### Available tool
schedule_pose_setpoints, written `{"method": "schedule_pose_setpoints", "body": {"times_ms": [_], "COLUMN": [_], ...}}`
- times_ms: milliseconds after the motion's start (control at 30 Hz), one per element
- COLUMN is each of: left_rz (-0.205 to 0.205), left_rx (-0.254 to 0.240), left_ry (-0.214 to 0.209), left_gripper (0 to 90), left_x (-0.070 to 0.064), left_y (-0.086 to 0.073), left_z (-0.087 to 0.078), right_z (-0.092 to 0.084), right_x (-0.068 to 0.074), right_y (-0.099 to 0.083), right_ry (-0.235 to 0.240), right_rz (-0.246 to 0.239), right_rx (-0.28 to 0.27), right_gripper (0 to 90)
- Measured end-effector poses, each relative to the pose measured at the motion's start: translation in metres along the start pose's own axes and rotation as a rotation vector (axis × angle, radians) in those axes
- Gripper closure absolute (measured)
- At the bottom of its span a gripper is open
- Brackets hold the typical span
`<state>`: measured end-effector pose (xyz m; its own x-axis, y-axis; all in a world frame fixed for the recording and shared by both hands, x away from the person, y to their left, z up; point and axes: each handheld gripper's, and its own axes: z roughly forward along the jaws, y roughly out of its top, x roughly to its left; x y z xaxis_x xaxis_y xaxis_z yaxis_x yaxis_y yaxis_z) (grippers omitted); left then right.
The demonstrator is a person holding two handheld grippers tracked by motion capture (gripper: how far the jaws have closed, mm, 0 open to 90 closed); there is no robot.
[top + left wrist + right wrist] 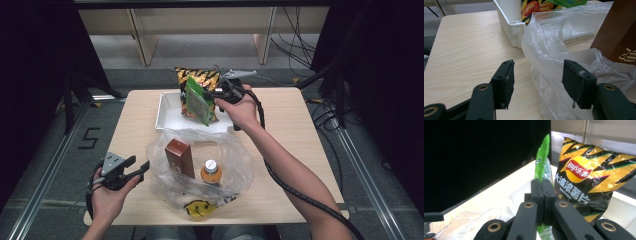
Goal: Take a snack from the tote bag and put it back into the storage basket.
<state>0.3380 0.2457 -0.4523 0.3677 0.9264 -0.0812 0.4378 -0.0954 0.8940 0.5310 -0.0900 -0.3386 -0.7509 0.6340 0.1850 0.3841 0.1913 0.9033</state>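
Left gripper (142, 167) is resting at the near left table (300, 150) edge, jaws standing apart on nothing, just beside the clear plastic bag (235, 165) containing a brown carton (180, 157) and an orange-capped bottle (211, 171). Farther off, right gripper (212, 95) is clamping a green packet (197, 100) above the white tray (167, 117), beside the Lay's chip bag (589, 182).

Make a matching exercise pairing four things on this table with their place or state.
1. flat green packet
2. yellow-and-black crisp bag
3. brown carton
4. left gripper

a. stands in the white tray
b. jaws apart beside the plastic
c. pinched in the right gripper
d. upright in the clear plastic bag

Pairs: 1-c, 2-a, 3-d, 4-b
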Motion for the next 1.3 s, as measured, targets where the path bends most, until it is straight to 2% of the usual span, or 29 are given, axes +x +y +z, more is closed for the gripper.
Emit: {"method": "schedule_pose_setpoints", "body": {"times_ms": [100, 233, 333, 600, 667, 767, 933, 1033, 1200, 1300], "left_rz": [0.0, 0.001, 0.001, -0.001, -0.002, -0.003, 0.0, 0.0, 0.0, -0.005], "left_rx": [-0.002, 0.007, 0.006, -0.002, 0.003, 0.0, 0.003, -0.003, -0.002, -0.001], "left_ry": [0.0, 0.0, 0.0, 0.002, 0.006, 0.006, 0.01, 0.011, 0.01, 0.007], "left_gripper": [42.5, 42.4, 42.4, 42.4, 42.4, 42.4, 42.2, 42.1, 42.1, 42.1], "left_x": [0.0, 0.0, 0.0, 0.001, 0.001, 0.001, 0.002, 0.001, 0.002, 0.001], "left_y": [0.0, -0.001, -0.001, -0.001, -0.001, -0.001, -0.001, 0.0, 0.0, -0.001], "left_z": [0.0, 0.001, 0.001, 0.0, 0.0, 0.0, -0.001, -0.002, -0.002, -0.001], "right_z": [0.003, 0.008, 0.011, 0.021, 0.023, 0.024, 0.028, 0.03, 0.035, 0.036], "right_x": [-0.004, -0.008, -0.01, -0.015, -0.017, -0.017, -0.019, -0.02, -0.023, -0.023], "right_y": [-0.001, -0.004, -0.005, -0.01, -0.012, -0.012, -0.014, -0.015, -0.018, -0.018], "right_ry": [0.003, -0.002, -0.003, -0.011, -0.015, -0.008, -0.016, -0.012, -0.021, -0.025], "right_rz": [-0.002, 0.026, 0.011, 0.034, 0.015, 0.037, 0.021, 0.044, 0.035, 0.045], "right_rx": [0.013, 0.037, 0.037, 0.053, 0.055, 0.067, 0.069, 0.082, 0.076, 0.101], "right_gripper": [90.0, 90.0, 90.0, 90.0, 90.0, 90.0, 90.0, 90.0, 90.0, 90.0]}}
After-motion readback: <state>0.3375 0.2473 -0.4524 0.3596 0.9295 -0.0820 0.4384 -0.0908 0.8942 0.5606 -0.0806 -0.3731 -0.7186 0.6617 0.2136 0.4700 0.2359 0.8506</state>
